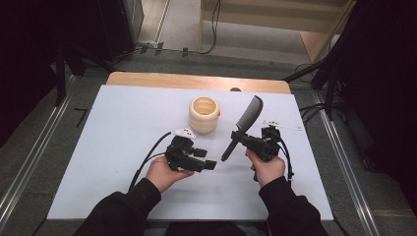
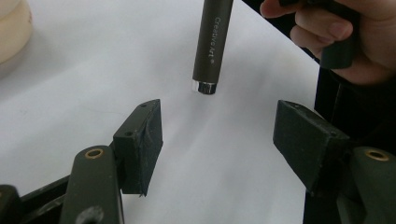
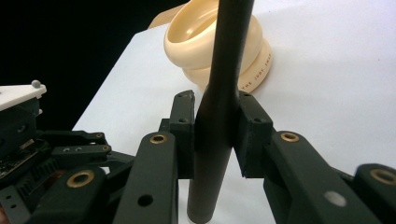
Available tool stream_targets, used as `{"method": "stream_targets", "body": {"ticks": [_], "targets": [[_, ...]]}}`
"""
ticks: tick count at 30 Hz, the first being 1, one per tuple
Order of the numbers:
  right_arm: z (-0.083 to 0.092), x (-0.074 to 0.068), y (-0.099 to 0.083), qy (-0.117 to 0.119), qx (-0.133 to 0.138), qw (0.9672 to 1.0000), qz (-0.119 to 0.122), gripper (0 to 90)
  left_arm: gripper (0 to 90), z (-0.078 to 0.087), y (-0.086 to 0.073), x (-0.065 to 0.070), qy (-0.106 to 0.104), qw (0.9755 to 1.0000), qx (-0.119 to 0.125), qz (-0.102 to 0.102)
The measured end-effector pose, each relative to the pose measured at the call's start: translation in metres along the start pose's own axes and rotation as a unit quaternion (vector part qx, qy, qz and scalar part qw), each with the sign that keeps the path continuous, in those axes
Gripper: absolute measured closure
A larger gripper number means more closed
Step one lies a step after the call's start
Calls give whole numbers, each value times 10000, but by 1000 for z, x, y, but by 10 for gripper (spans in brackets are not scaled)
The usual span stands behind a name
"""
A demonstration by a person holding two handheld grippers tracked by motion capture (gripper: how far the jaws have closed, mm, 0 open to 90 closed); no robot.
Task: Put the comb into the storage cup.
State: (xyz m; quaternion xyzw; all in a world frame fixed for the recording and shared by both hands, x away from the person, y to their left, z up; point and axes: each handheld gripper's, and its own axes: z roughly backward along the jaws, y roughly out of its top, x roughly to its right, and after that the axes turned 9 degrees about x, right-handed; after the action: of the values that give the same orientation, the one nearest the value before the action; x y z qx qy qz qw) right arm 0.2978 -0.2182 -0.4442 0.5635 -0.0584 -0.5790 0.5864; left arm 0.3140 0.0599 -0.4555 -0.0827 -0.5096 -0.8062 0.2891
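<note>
A black comb (image 1: 247, 119) with a round dark handle is held tilted above the white table, teeth end pointing away. My right gripper (image 1: 244, 141) is shut on its handle (image 3: 231, 56), which passes between the jaws in the right gripper view (image 3: 217, 128). My left gripper (image 1: 210, 165) is open, a short way left of the handle's free end (image 2: 212, 46), with nothing between its jaws (image 2: 219, 135). A cream ribbed cup (image 1: 203, 114) stands upright behind both grippers, also seen beyond the handle (image 3: 187, 42).
A white sheet (image 1: 123, 147) covers the table, with a wooden edge (image 1: 196, 81) at the far side. The person's right hand (image 2: 322, 32) is near the left gripper. Dark stands and cables surround the table.
</note>
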Motion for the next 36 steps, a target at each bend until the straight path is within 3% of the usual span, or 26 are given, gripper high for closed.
{"method": "stream_targets", "body": {"ticks": [9, 14, 19, 29, 36], "targets": [[-3, -2, 4, 57, 7, 9999, 101, 697, 321, 22, -7, -4, 102, 9998, -144, -89], [-4, -6, 13, 100, 73, 9997, 202, 697, 296, 40, -12, -9, 116, 9999, -87, 46], [-7, -13, 23, 145, 162, 9992, 326, 697, 296, 58, -19, -14, 262, 9996, -123, 75], [-26, -31, 41, 174, 107, 9973, 705, 698, 296, 80, -34, -21, 594, 9979, -255, 54], [-41, -39, 56, 177, 34, 9973, 715, 698, 296, 92, -39, -24, 669, 9974, -226, 126]]}}
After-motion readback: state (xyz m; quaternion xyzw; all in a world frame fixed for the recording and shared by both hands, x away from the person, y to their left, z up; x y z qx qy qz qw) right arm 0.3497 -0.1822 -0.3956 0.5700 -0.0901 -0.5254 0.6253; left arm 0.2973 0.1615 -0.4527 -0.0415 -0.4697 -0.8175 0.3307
